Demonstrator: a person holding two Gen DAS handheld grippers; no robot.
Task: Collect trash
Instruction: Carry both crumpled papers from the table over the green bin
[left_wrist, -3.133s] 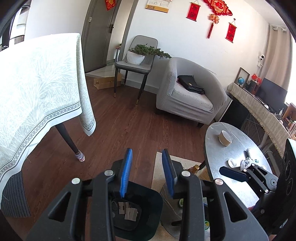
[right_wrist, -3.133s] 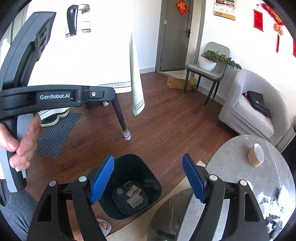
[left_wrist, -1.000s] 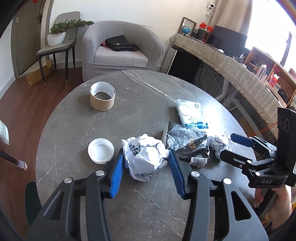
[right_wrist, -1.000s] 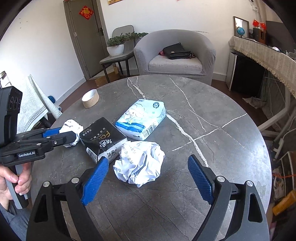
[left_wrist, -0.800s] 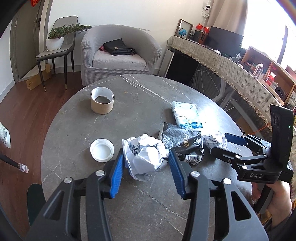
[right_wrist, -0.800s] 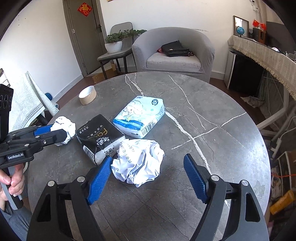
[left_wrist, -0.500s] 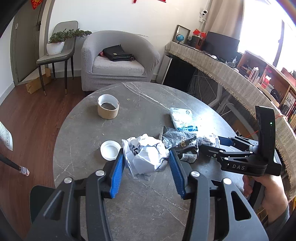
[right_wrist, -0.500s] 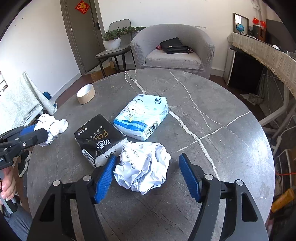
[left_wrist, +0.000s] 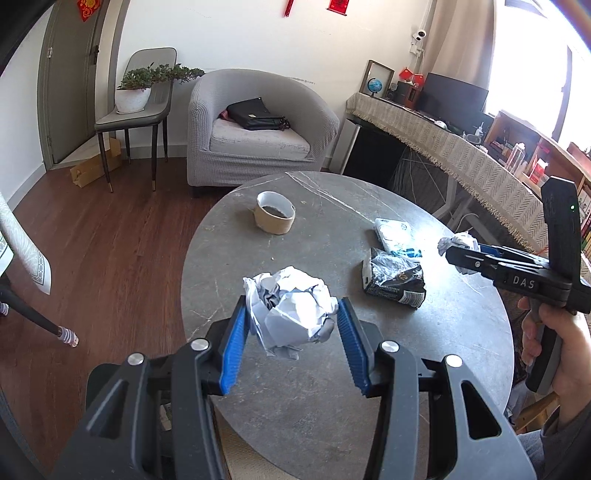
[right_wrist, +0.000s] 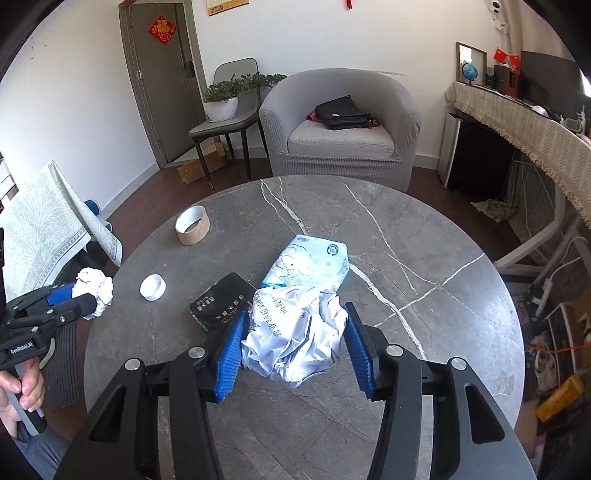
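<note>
Paper wads sit in both tools. Left tool (left_wrist: 291, 325) pinches a crumpled wad (left_wrist: 290, 306), lifted clear of the table (left_wrist: 332, 387). Right tool (right_wrist: 293, 332) pinches a larger printed wad (right_wrist: 295, 332) low over the table; contact cannot be told. The bin edge (left_wrist: 96, 384) peeks out at 7 o'clock of the left tool, so that hand looks nearer to drop first.

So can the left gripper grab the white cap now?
Probably not yet. The left gripper is shut on a paper ball, so it has no room. The cap lies bare on the table close by; drop the ball first.
</note>
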